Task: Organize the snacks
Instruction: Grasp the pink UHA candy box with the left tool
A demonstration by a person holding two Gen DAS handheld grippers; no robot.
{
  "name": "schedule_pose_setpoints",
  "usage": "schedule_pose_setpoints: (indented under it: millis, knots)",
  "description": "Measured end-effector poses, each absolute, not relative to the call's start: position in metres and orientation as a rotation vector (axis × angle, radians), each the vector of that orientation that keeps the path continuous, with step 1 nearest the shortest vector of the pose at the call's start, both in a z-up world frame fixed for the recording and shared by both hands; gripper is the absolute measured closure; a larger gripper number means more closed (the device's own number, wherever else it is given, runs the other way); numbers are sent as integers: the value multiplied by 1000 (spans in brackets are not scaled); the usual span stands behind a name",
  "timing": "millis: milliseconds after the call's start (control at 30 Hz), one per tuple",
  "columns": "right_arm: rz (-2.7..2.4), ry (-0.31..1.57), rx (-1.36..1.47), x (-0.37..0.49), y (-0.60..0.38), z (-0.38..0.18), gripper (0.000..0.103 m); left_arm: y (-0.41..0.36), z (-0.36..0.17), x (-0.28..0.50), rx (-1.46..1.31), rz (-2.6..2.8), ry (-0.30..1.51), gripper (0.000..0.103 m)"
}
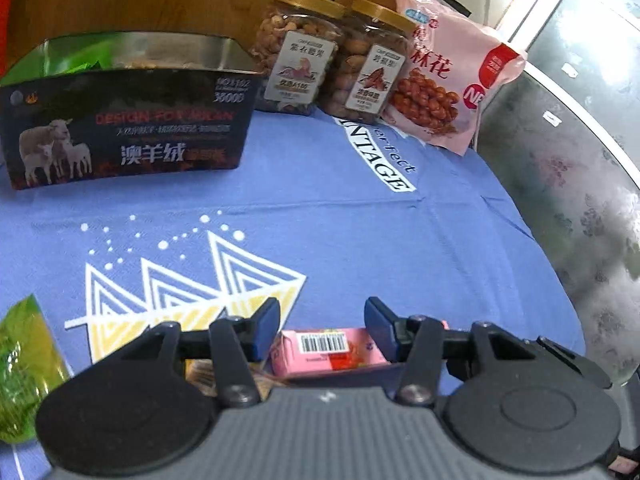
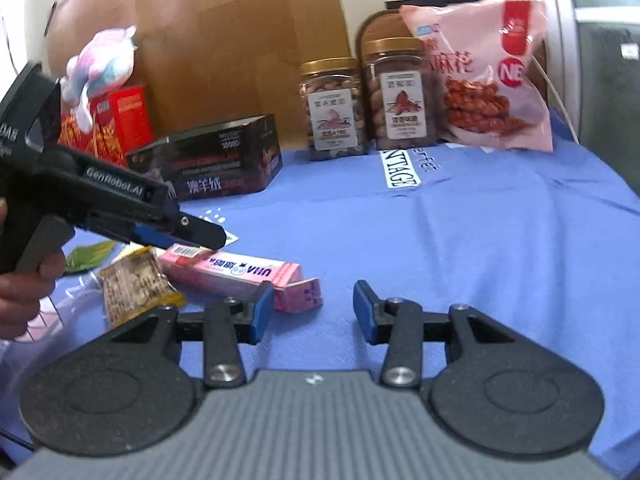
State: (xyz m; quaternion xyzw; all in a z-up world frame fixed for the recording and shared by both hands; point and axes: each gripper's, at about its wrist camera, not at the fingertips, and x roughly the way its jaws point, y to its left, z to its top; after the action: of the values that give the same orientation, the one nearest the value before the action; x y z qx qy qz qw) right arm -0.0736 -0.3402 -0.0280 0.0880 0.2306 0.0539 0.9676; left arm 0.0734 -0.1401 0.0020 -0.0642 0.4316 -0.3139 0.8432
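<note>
A pink candy box (image 1: pixel 332 350) lies on the blue cloth (image 1: pixel 320 220) between the open fingers of my left gripper (image 1: pixel 322 330), which straddles its barcode end without closing on it. In the right wrist view the same pink box (image 2: pixel 240 276) lies flat with the left gripper (image 2: pixel 200 240) over its left end. My right gripper (image 2: pixel 314 312) is open and empty, just right of the box's open flap. A yellow snack packet (image 2: pixel 136 284) lies left of the box. A dark open box (image 1: pixel 128 120) stands at the back left.
Two gold-lidded nut jars (image 1: pixel 296 52) (image 1: pixel 368 64) and a pink snack bag (image 1: pixel 448 68) stand along the back. A green packet (image 1: pixel 24 368) lies at the front left. A red box (image 2: pixel 120 124) and plush toy (image 2: pixel 100 68) sit far left. The table edge curves on the right.
</note>
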Motion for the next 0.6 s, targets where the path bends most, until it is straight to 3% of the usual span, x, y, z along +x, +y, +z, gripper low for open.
schedule_pose_setpoints:
  millis: [300, 400, 600]
  knots:
    - [151, 494, 170, -69, -328, -33, 57, -135, 2, 69, -139, -643, 918, 54]
    - [151, 494, 181, -67, -327, -34, 65, -135, -1, 67, -148, -660, 926, 56]
    - [114, 480, 110, -71, -322, -31, 71, -145, 6, 65, -125, -676, 895, 56]
